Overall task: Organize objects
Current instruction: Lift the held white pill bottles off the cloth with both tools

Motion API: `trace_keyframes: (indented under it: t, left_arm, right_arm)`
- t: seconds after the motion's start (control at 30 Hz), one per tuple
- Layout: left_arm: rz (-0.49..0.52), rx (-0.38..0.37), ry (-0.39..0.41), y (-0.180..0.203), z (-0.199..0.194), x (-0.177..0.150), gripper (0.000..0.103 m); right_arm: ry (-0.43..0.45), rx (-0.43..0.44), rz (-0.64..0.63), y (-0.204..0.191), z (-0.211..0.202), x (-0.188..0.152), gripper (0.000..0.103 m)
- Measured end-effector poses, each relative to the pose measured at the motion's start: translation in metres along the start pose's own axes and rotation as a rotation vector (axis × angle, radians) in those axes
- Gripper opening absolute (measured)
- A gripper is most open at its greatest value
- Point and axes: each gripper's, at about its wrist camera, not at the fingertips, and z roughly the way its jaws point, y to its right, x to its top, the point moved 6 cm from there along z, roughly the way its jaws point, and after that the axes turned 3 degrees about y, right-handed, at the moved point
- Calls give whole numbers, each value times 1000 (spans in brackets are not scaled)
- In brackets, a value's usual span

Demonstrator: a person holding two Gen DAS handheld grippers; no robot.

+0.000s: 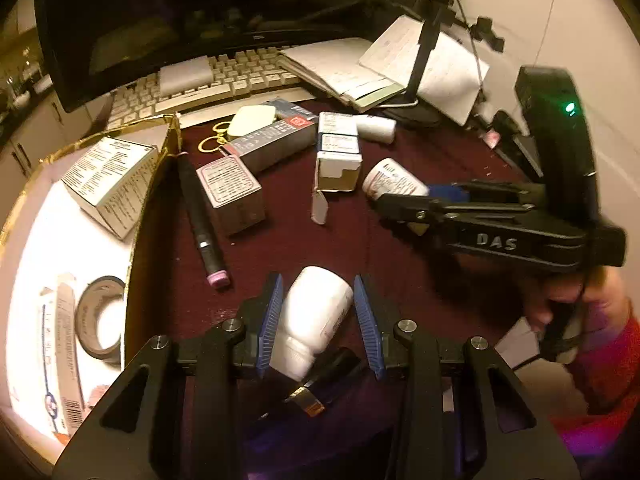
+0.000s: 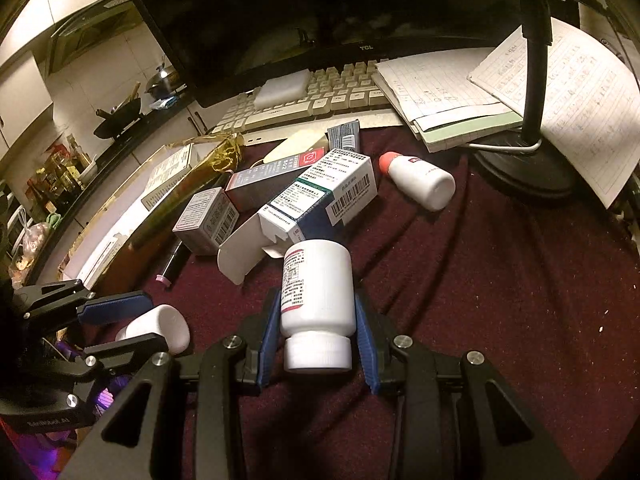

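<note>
So the desk is covered with a dark maroon cloth point(image 2: 500, 280), all wrinkled, with a black monitor point(image 2: 320, 12) and a beige keyboard point(image 2: 320, 100) at the back, plus some handwritten papers point(image 2: 440, 88) under a black lamp stand point(image 2: 534, 92). Pretty cluttered in the middle: a pile of small cardboard medicine boxes point(image 2: 312, 196), a white bottle with a red cap point(image 2: 420, 180) lying on its side just right of them, and a black pen with a pink end point(image 1: 202, 224) lying left of the boxes. Off to the left there's a gold-edged white tray point(image 1: 40, 216) with one printed box point(image 1: 108, 184) and a roll of tape point(image 1: 100, 320) in it. The right gripper point(image 2: 318, 332) has its blue pads on either side of a white plastic pill bottle with a printed label point(image 2: 316, 292), cap end toward the camera; the pads look to be right against its sides, so it's gripped, fairly narrow opening. The left gripper point(image 1: 318, 320) is around a plain white bottle point(image 1: 316, 312), lying tilted on the cloth with its neck toward the camera. The left pad touches it, but there's a visible gap on the right side, so those fingers sit loosely open around it rather than clamped. Both bottles are near the front of the cloth, well short of the tray. A hand in a red sleeve point(image 1: 600, 344) holds the right gripper's handle.
</note>
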Motion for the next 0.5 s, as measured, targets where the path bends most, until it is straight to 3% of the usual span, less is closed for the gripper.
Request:
trace_keyframes:
  t: [0.13,0.43,0.47,0.5]
  left_arm:
    - [15,15,-10,0,0,-2,51]
    - [18,49,-35,-6,12,-10,50]
    - [18,53,-37,-6,14,-11,47]
    - [20,55,-39,-7,16,-12,38]
  right_arm:
    - [1,-1,0,0,0,0,35]
    - [2,-1,-1,0,0,0,35]
    - [2,-2,-1,0,0,0,35]
    - [2,-2,0,0,0,0,35]
